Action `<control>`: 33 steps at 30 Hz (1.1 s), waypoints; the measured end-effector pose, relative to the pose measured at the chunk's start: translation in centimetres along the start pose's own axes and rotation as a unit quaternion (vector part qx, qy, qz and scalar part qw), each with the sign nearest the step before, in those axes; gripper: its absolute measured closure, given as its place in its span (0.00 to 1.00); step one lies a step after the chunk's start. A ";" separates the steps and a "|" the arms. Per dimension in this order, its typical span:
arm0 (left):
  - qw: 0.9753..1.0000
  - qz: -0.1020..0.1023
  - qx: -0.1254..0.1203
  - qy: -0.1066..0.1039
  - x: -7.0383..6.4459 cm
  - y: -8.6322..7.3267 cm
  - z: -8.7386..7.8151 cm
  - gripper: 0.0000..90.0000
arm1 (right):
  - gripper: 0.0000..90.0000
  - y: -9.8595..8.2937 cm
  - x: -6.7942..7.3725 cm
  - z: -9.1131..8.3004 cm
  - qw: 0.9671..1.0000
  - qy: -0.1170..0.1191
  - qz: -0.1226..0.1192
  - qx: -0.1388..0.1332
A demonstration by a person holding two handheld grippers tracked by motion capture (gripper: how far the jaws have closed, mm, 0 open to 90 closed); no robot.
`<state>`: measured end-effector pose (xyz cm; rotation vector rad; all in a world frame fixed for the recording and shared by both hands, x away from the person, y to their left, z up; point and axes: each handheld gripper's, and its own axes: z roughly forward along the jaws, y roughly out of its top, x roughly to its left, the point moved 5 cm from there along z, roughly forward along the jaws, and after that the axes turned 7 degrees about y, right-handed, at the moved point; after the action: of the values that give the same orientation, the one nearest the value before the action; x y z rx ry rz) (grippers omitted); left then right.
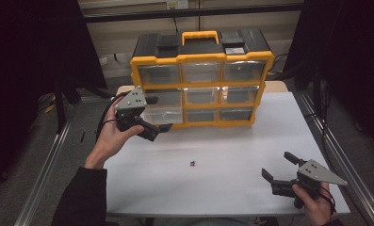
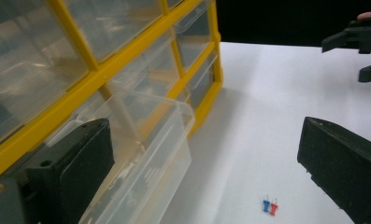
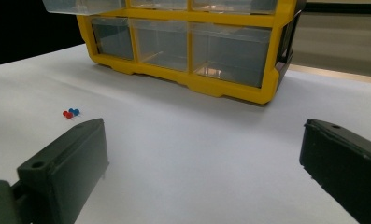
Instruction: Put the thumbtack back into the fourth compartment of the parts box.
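Observation:
A yellow and black organizer [image 1: 201, 59] with clear drawers stands at the back of the white table [image 1: 231, 188]. Its left middle-row drawer [image 1: 165, 114] is pulled out, and no contents can be made out in it. My left gripper [image 1: 158, 115] is open right at that drawer's front, one jaw against its left side. In the left gripper view the drawer [image 2: 150, 140] lies between the wide jaws of the left gripper [image 2: 202, 154]. A red and a blue push pin [image 1: 192, 163] lie together mid-table. My right gripper [image 1: 279, 165] is open near the front right corner, holding nothing.
The other drawers [image 3: 225, 46] are pushed in. In the right gripper view the pins [image 3: 71, 113] lie left of and beyond the jaws. A metal rail [image 1: 337, 150] runs along the table's right side. Dark curtains stand at both sides.

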<state>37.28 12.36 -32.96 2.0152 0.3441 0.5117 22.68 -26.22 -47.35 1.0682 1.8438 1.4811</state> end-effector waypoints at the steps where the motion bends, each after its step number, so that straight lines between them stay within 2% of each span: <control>1: 1.000 -0.003 -0.002 0.001 -0.1 0.0 0.0 0.04 | 0.01 0.0 0.0 0.0 1.000 0.000 0.001 0.000; 5: 1.000 0.004 -0.006 0.003 -0.8 -0.1 -0.3 0.04 | 0.01 0.0 0.0 0.0 1.000 0.000 0.001 0.000; 6: 1.000 -0.005 -0.011 0.006 -1.1 -0.1 -0.4 0.04 | 0.01 0.0 0.0 0.0 1.000 0.000 0.001 0.000; 7: 1.000 -0.004 -0.012 0.004 -1.4 -0.2 -0.4 0.04 | 0.01 0.0 0.0 0.0 1.000 0.000 0.000 0.000; 8: 1.000 0.004 -0.013 0.001 -1.5 -0.3 -0.5 0.05 | 0.01 0.0 0.0 -0.1 1.000 0.001 0.000 0.000; 9: 1.000 -0.003 -0.019 0.000 -1.8 -0.4 -0.5 0.05 | 0.01 0.0 0.0 0.0 1.000 0.000 0.002 0.000; 12: 1.000 -0.005 -0.022 -0.007 -2.3 -0.8 -0.4 0.06 | 0.01 0.0 0.0 0.0 1.000 0.000 0.000 0.000; 15: 1.000 0.003 -0.013 -0.011 -2.7 -1.5 -0.2 0.06 | 0.01 0.0 0.0 0.0 1.000 0.000 0.000 0.000; 16: 1.000 -0.003 -0.013 -0.016 -3.0 -1.8 0.0 0.06 | 0.01 0.0 0.0 0.0 1.000 0.000 -0.001 0.000; 20: 1.000 0.002 0.005 -0.028 -3.4 -2.9 0.6 0.06 | 0.01 0.0 0.0 0.0 1.000 0.000 -0.001 0.000; 23: 0.999 -0.002 0.015 -0.037 -3.8 -3.5 1.1 0.06 | 0.01 0.0 0.0 0.0 1.000 -0.001 0.000 0.000; 27: 0.998 -0.018 0.019 -0.049 -4.0 -4.1 1.6 0.05 | 0.01 0.0 0.0 0.0 1.000 0.000 -0.001 0.000; 29: 0.998 -0.012 0.031 -0.049 -4.2 -4.4 1.9 0.06 | 0.01 0.0 0.0 0.0 1.000 0.000 0.000 0.000; 32: 0.997 -0.026 0.032 -0.064 -4.7 -4.8 2.4 0.05 | 0.01 0.0 0.0 -0.1 1.000 0.002 0.001 0.001; 33: 0.997 -0.021 0.038 -0.067 -4.7 -4.9 2.6 0.05 | 0.01 0.0 0.0 0.0 1.000 0.000 0.002 0.000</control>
<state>34.33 10.61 -39.36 2.0985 0.3273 0.3389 22.65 -26.22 -47.36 1.0722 1.8428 1.4839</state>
